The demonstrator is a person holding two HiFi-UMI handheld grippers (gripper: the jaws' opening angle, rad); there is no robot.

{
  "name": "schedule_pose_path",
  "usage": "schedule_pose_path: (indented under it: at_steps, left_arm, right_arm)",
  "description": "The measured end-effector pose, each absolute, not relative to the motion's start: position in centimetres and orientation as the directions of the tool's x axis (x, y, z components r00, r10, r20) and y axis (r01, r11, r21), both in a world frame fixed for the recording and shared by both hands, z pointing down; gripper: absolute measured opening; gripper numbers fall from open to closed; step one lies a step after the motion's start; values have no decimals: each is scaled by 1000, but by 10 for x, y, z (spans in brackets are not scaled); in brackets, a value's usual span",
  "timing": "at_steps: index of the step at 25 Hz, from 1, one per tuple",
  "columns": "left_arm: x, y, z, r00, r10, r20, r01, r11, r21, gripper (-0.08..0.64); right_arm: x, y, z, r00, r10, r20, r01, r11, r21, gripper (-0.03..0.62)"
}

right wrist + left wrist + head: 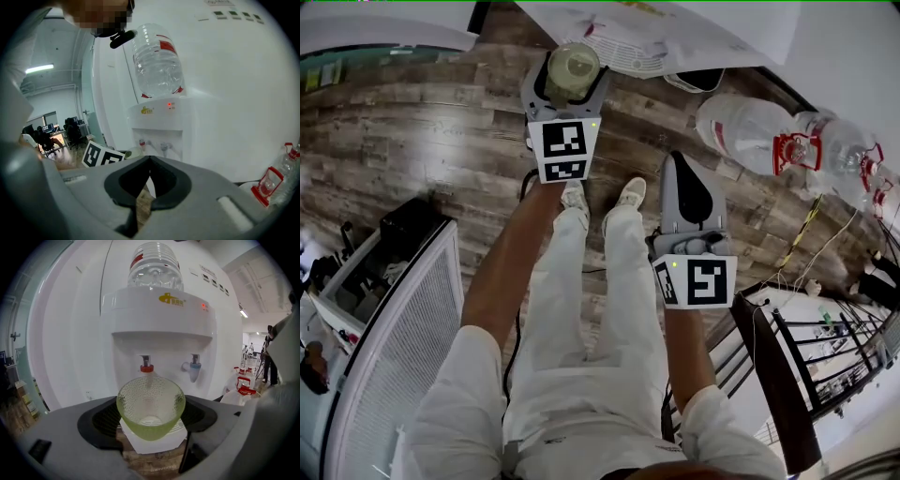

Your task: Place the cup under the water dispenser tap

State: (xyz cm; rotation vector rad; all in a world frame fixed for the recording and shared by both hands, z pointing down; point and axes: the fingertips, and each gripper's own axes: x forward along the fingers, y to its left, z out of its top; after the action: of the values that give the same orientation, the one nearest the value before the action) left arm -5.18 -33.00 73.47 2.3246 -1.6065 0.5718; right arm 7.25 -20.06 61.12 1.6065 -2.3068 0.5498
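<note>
as the left gripper (150, 420) clamps the green dimpled cup (150, 408) by its sides, upright, near and in front of the red tap (146, 366): keep it level, centre under the spout, settle on the white drip tray (157, 442). right gripper (149, 161): jaws together, empty.

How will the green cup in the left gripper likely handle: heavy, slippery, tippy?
The cup looks thin, see-through and empty, so probably light. Its dimpled wall should resist slipping. Its base is narrower than its rim, so it may tip.
</note>
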Motion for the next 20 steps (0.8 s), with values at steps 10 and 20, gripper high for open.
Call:
schedule_pose_path:
  at_steps: [10,20]
  left_arm:
    - [-48,-349,780,318,-802,505,-936,-350,34,374]
    - [-44,-373,813,325,-788,523,-925,-380,2,374]
  right_arm:
    - [71,-208,629,-341,-830,442,-940,302,-157,-2]
    - [74,-212,647,-333,-821,463,-943,294,-158,-2]
